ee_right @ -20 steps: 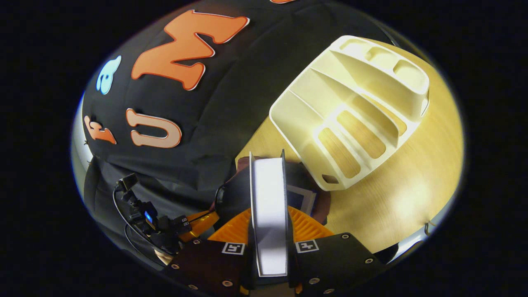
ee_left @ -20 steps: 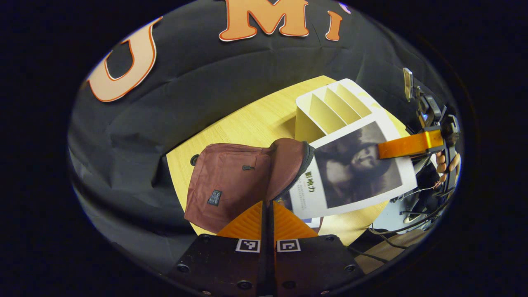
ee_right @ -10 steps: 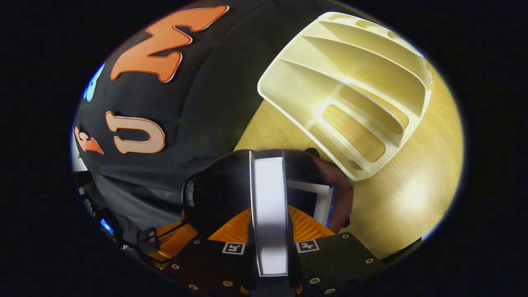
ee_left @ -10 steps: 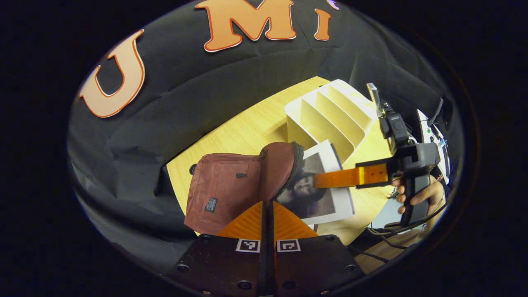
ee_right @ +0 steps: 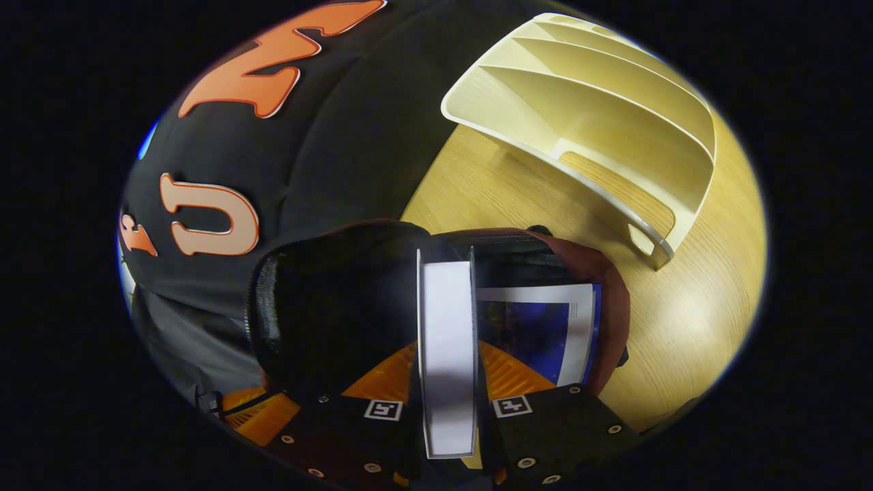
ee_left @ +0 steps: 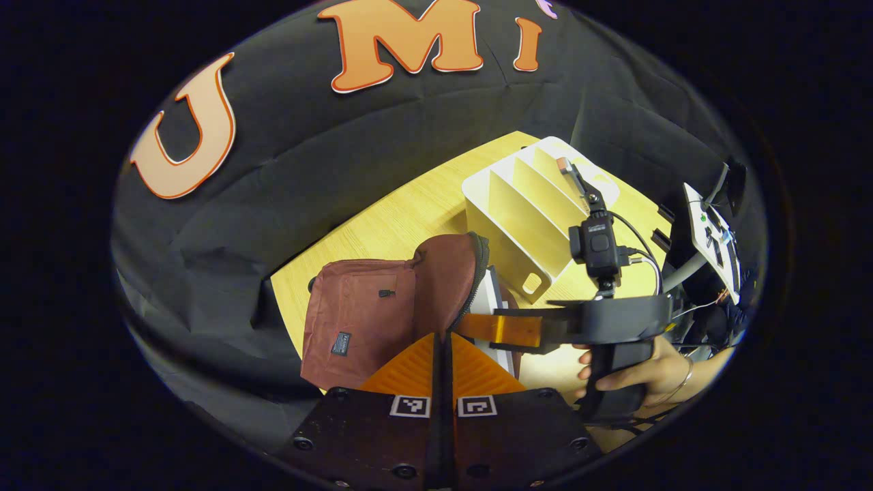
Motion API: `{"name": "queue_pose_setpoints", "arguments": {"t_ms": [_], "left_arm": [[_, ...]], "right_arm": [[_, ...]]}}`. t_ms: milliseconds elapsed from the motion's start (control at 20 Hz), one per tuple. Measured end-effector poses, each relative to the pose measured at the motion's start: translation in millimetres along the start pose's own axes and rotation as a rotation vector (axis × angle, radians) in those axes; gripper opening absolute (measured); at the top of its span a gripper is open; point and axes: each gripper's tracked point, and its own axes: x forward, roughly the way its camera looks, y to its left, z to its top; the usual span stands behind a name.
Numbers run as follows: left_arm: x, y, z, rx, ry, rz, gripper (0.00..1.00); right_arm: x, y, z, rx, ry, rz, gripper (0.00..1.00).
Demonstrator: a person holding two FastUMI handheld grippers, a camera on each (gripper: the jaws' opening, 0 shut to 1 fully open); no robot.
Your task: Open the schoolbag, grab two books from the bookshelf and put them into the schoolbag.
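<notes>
Clearly at risk of snagging: second book [ee_right: 447, 354] clamped edge-on between the right gripper [ee_right: 447, 382] jaws, half inside the mouth of the schoolbag [ee_left: 382, 314], right beside a blue-covered book [ee_right: 539, 327] already lying in there. Could jam against that cover, or catch on the toothed zipper edge [ee_left: 477, 286] — soft fabric, likely to fold inward and close the gap. Could also drag the whole bag across the smooth wooden surface [ee_left: 409, 218] if pushed hard.

Left gripper [ee_left: 442, 358] jaws pressed together near the bag's lower edge; cannot tell whether any fabric is caught between them, so no sure anchor for the opening. Held by a hand [ee_left: 641, 372] at the far side of the bag, the right gripper.

Maroon woven cloth on the bag, limp, flap raised in a rounded hump, dark lining inside. Stiff white page block on the held book, flat and rectangular. Glossy cream plastic bookshelf [ee_right: 600, 109] just behind — slanted dividers, slots bare.
</notes>
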Motion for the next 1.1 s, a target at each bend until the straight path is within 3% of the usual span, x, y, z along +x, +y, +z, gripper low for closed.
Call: {"name": "queue_pose_setpoints", "arguments": {"t_ms": [50, 100, 150, 200, 250, 300, 350, 800, 1100], "left_arm": [[0, 0, -1, -0.006, 0.000, -0.004, 0.01], [-1, -1, -1, -0.012, 0.000, -0.008, 0.00], [0, -3, 0, -0.018, 0.001, -0.014, 0.01], [0, -2, -2, -0.025, 0.005, -0.020, 0.01], [2, -1, -3, -0.042, 0.005, -0.027, 0.01], [6, 1, -5, -0.045, 0.007, -0.025, 0.01], [5, 4, -5, -0.045, 0.006, -0.019, 0.01], [15, 1, -24, -0.082, 0.015, -0.029, 0.01], [25, -16, -29, -0.132, 0.016, -0.070, 0.04]], "right_arm": [[6, -6, -1, -0.018, 0.003, -0.041, 0.53], [13, -10, -9, -0.027, 0.024, -0.076, 0.46], [17, -17, -15, -0.022, 0.051, -0.112, 0.56], [22, -22, -23, -0.025, 0.078, -0.149, 0.47], [29, -28, -30, -0.029, 0.102, -0.188, 0.85], [31, -31, -36, -0.047, 0.119, -0.206, 0.83], [33, -30, -39, -0.065, 0.121, -0.200, 0.98], [-6, -46, 18, -0.119, 0.009, -0.209, 0.98], [-59, -64, 32, -0.199, 0.029, -0.146, 0.98]]}}
